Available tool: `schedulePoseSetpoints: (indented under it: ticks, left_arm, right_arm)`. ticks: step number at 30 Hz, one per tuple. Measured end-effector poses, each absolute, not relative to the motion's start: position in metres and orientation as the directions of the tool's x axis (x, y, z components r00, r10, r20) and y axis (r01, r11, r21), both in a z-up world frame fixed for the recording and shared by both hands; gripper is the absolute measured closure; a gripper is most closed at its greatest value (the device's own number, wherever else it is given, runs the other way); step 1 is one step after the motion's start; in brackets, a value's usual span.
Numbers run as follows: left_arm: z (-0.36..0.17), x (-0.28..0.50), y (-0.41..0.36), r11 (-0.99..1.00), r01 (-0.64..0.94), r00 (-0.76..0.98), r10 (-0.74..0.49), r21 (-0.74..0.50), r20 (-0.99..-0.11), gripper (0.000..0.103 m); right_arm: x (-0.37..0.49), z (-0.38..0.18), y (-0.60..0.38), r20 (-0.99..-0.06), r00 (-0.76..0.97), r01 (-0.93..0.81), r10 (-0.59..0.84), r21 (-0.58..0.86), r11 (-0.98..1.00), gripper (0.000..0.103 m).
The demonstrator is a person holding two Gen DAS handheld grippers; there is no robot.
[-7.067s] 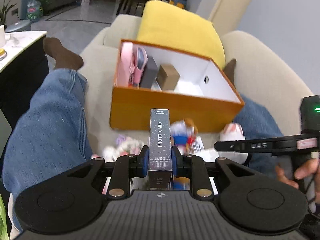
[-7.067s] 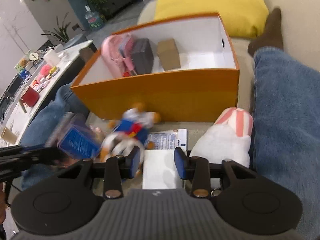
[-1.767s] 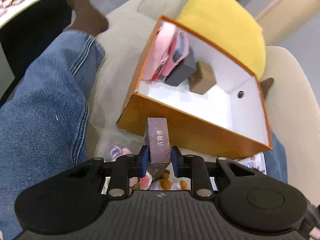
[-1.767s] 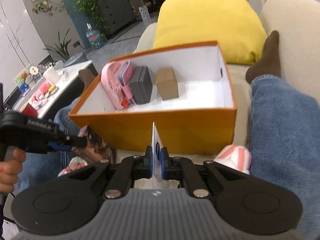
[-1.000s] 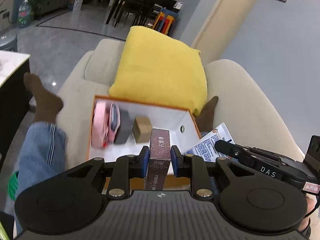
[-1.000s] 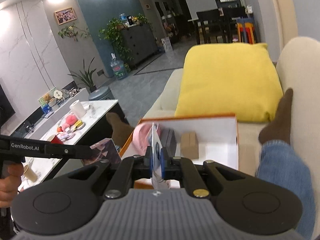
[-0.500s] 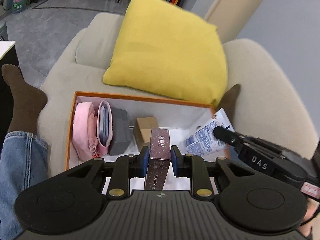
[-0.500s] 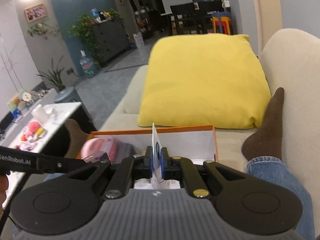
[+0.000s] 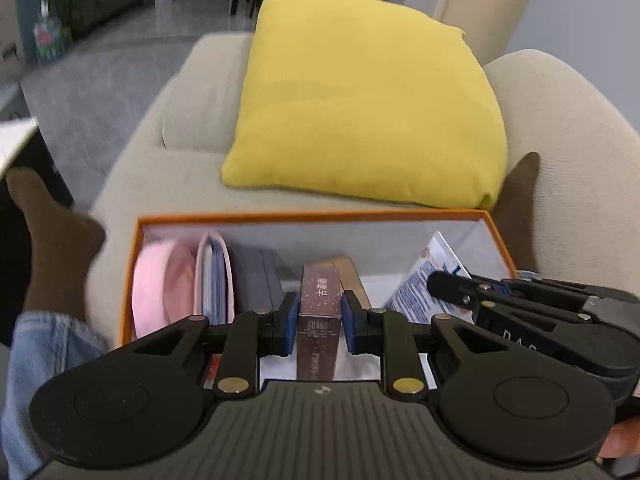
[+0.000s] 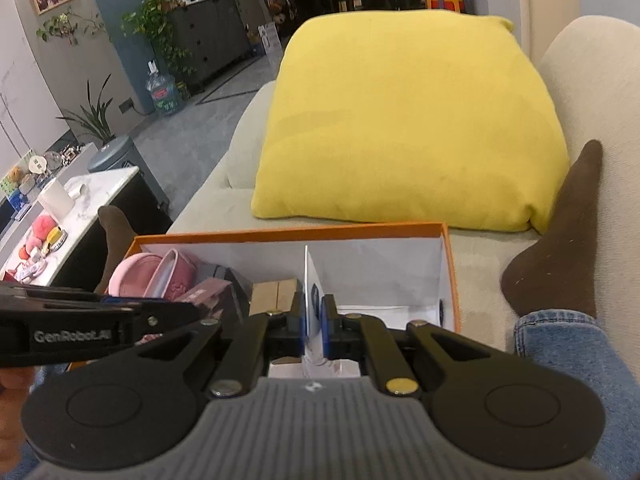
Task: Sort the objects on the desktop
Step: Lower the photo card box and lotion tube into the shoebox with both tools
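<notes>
An orange box with a white inside sits on the sofa between the person's legs. My left gripper is shut on a dark photo card box and holds it upright over the orange box, beside a brown carton. My right gripper is shut on a thin white leaflet, held edge-on over the orange box. The leaflet also shows in the left wrist view. A pink pouch and a grey case stand in the box's left end.
A yellow cushion leans on the sofa behind the box. Brown-socked feet and jeans flank the box. A white side table with small items stands at the left.
Both grippers have moved forward and lower over the orange box, so its inside now fills more of the view. Both still hold their objects.
</notes>
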State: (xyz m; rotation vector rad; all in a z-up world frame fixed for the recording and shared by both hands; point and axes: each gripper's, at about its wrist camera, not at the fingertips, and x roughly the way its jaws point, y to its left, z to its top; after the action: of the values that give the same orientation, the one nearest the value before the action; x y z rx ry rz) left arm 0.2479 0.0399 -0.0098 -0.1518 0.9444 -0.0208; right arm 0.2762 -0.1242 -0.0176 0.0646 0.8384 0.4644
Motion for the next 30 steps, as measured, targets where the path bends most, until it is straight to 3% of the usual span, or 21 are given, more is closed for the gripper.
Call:
schedulePoseSetpoints:
  ticks: [16, 30]
  left_arm:
    - [-0.025, 0.233, 0.03, 0.998, -0.035, 0.63, -0.018, -0.051, -0.777, 0.078]
    - [-0.029, 0.228, 0.032, 0.998, 0.016, 0.492, -0.059, -0.059, -0.869, 0.077]
  right_arm:
    - [0.283, -0.031, -0.123, -0.728, 0.53, -0.371, 0.434, 0.261, 0.891, 0.096]
    - [0.275, -0.031, -0.13, -0.724, 0.513, -0.38, 0.46, 0.289, 0.879, 0.096]
